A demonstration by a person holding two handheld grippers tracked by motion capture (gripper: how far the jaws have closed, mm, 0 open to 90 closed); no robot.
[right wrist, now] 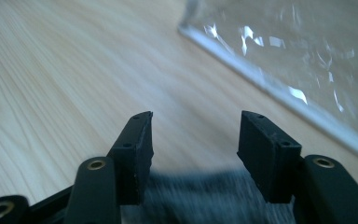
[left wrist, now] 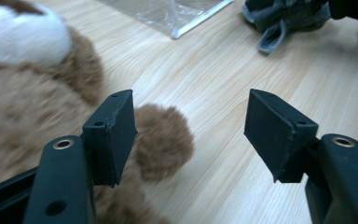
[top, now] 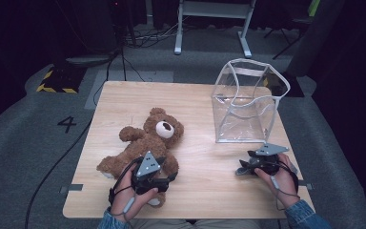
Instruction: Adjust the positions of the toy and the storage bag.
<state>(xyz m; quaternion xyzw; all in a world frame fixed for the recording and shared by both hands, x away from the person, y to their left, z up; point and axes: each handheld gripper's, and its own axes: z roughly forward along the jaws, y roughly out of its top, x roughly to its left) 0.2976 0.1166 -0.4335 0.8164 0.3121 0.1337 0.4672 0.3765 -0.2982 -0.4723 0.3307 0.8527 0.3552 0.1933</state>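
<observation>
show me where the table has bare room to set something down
Free: the wooden table along its far edge beyond the brown plush teddy bear, and the strip between bear and clear plastic bag. Crowded: the near edge, around left gripper and right gripper.

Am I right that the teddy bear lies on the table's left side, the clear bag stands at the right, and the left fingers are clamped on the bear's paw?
Not quite. The teddy bear and clear bag are as you say, but the left gripper stands open: the left gripper view shows its fingers apart, with the paw beyond them, ungripped.
</observation>
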